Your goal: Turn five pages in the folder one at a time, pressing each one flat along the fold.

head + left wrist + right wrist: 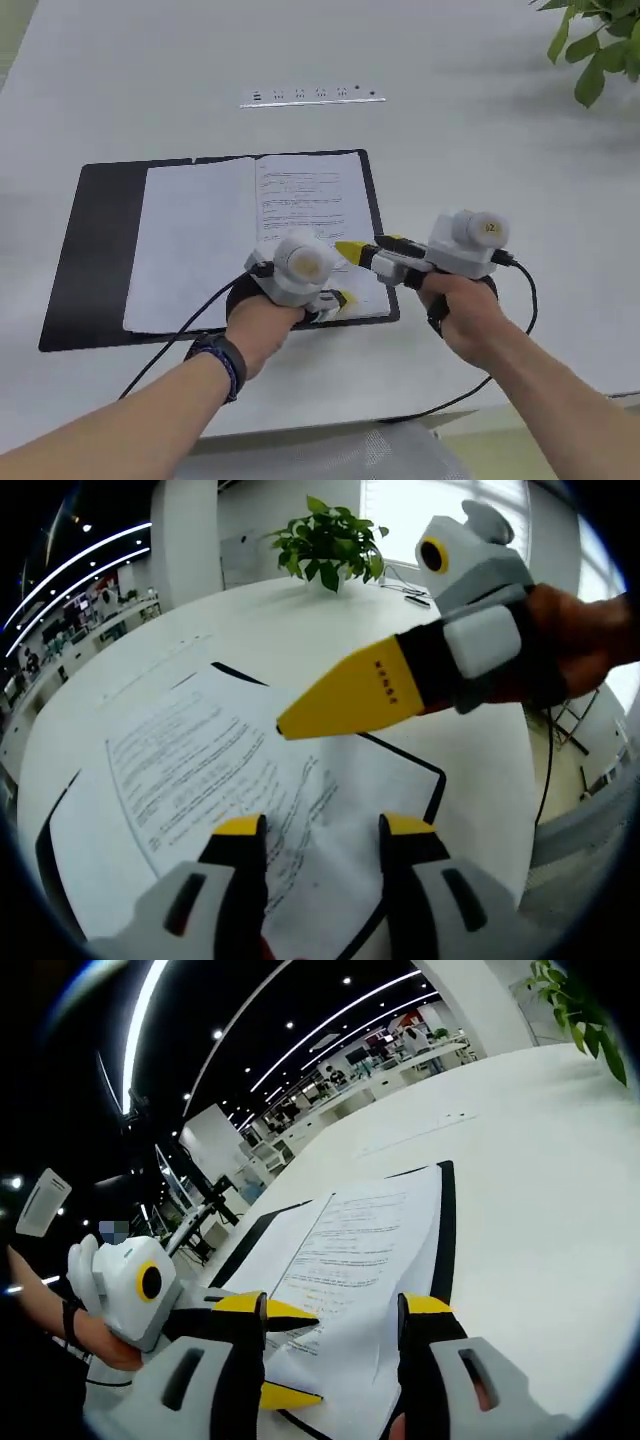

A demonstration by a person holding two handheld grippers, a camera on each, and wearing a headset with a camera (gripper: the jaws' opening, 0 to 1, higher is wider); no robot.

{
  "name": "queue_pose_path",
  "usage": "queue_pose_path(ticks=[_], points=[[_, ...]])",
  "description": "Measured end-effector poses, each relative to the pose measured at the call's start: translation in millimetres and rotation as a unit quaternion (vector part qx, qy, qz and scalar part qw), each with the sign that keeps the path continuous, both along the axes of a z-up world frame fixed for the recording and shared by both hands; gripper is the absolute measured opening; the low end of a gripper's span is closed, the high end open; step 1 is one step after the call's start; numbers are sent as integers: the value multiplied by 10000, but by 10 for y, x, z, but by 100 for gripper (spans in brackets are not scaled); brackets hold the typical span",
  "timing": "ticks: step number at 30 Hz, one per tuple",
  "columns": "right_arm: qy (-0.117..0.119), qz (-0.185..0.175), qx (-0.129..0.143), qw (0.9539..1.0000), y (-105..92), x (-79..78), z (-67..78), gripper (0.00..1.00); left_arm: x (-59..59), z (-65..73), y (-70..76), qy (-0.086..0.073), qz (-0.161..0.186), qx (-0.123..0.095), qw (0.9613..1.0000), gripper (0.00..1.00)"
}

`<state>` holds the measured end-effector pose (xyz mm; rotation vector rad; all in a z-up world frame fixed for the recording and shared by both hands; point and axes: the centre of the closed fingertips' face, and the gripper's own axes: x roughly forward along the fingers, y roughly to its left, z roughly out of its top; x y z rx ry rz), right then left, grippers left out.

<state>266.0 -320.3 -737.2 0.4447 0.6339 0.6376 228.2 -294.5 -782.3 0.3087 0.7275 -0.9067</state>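
two grippers poised over the lower right corner of one open folder

both grippers are held low in the head view, each in one hand, forearms reaching in from the bottom edge. the left gripper (338, 298) is pointed to the right at the folder's bottom edge. the right gripper (352, 250) is turned to point left across the printed page (310, 200).

one black folder (100, 250) is laid open at the frame's centre on the white desk (480, 120), with two facing sheets: a blank page (190, 240) on the left and the printed one on the right. one socket strip (312, 96) is set in the desk above it, and one plant (595, 50) is seen at upper right.

in the left gripper view the left gripper (322, 830) is released, jaws apart above the text, with the right gripper (300, 718) crossing from the right. in the right gripper view the right gripper (332, 1310) is likewise released over the page corner, nothing grasped, and the ceiling light strips (300, 1045) of a hall are seen beyond.
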Motion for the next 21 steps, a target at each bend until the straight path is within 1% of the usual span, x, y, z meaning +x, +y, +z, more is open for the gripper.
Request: queue_pose_path(ticks=[3, 5, 11, 12, 13, 14, 15, 16, 17, 18, 19, 20, 21], points=[[85, -13, 80, 9999, -6, -22, -30, 50, -3, 5, 11, 7, 53, -40, 10000, 44], [105, -41, 103, 9999, 11, -62, -11, 48, -9, 7, 17, 25, 84, -49, 9999, 43], [143, -100, 239, 9996, -3, -68, -14, 41, -33, 13, 40, 95, 143, -57, 9998, 43], [145, -101, 246, 9995, -2, -66, -15, 40, -53, 18, 39, 160, 150, -88, 9997, 45], [147, -113, 254, 9995, -6, -66, -12, 37, -90, 28, 24, 285, 173, -163, 9993, 48], [137, -149, 277, 9994, -20, -59, -3, 35, -138, 47, 14, 486, 247, -244, 9982, 50], [126, -179, 292, 9993, -27, -54, 5, 33, -157, 61, 11, 553, 282, -280, 9977, 53], [119, -211, 332, 9992, -32, -52, 19, 31, -184, 84, 6, 615, 348, -366, 9968, 55], [115, -224, 357, 9990, -36, -54, 30, 29, -191, 100, 14, 572, 374, -385, 9969, 58], [108, -239, 375, 9990, -45, -53, 33, 27, -206, 115, 20, 558, 403, -399, 9968, 59], [96, -251, 377, 9989, -48, -57, 39, 24, -236, 139, 9, 558, 358, -427, 9969, 60], [85, -254, 378, 9989, -52, -59, 36, 22, -257, 149, 4, 557, 257, -407, 9973, 61], [64, -242, 377, 9990, -48, -70, 40, 19, -261, 157, 20, 530, 227, -351, 9977, 63]])
